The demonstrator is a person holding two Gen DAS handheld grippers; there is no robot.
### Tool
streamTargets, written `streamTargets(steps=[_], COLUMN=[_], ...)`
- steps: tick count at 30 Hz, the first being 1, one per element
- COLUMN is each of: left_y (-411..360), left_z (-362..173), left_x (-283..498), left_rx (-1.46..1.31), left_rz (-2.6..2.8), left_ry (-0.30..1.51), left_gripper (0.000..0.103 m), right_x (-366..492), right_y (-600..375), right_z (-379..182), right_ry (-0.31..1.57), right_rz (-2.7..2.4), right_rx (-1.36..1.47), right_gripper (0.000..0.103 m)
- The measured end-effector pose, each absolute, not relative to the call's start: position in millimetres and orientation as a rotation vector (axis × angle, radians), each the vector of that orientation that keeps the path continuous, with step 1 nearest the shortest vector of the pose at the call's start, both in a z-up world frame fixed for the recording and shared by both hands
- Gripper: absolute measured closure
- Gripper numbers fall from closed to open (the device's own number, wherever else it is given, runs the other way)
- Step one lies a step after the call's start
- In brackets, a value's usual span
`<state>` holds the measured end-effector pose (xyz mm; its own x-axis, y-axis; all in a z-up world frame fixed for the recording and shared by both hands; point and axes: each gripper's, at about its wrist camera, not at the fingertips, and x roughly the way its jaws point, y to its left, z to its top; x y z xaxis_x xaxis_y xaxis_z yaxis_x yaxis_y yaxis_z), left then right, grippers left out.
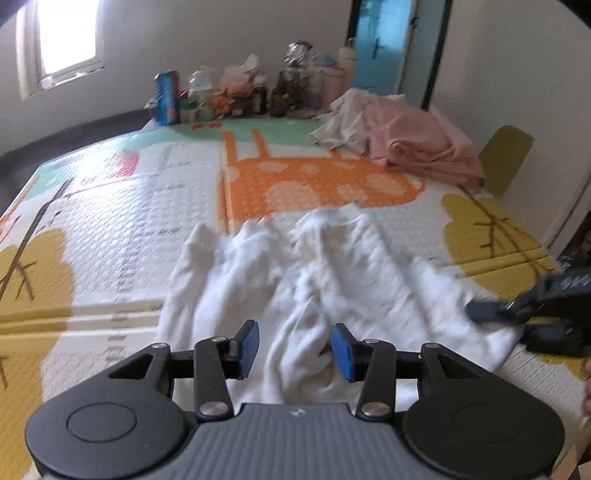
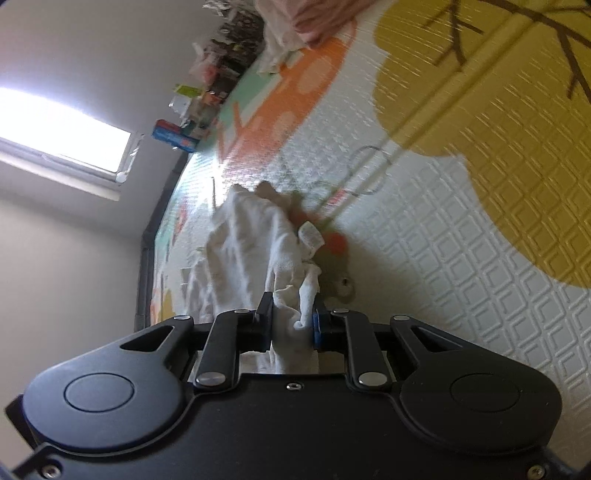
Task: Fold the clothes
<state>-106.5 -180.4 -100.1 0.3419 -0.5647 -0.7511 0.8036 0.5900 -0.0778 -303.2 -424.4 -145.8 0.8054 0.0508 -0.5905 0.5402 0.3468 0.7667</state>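
A white garment (image 1: 314,280) lies rumpled on the patterned play mat (image 1: 147,206), stretching away from me. My left gripper (image 1: 294,349) hovers over its near edge, open, with cloth bunched below the blue pads but not pinched. My right gripper (image 1: 491,312) shows at the right edge of the left wrist view, at the garment's right corner. In the right wrist view the right gripper (image 2: 291,321) is shut on a fold of the white garment (image 2: 251,251), which hangs away from it over the mat (image 2: 461,240); that view is rolled sideways.
A pile of pink and cream clothes (image 1: 402,140) sits at the mat's far right. Bottles, boxes and bags (image 1: 243,92) line the far wall. A window (image 1: 66,33) is at the far left, a blue door (image 1: 380,40) behind. A yellow chair (image 1: 506,158) stands at right.
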Motion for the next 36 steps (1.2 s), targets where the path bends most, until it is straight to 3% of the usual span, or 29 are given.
streamTargets(steps=[21, 36], left_y=[-163, -138], left_z=[-141, -148], left_x=[-113, -103], left_rx=[0.31, 0.16], left_rz=[-0.89, -0.929], left_ry=[0.899, 0.922], left_gripper=[0.057, 0.056], right_x=[-243, -177], right_y=[-378, -306], right_z=[-79, -75], right_ry=[0.567, 0.742], right_rz=[-0.088, 0.105], right_rx=[1.01, 0.816], right_gripper=[0.088, 0.088])
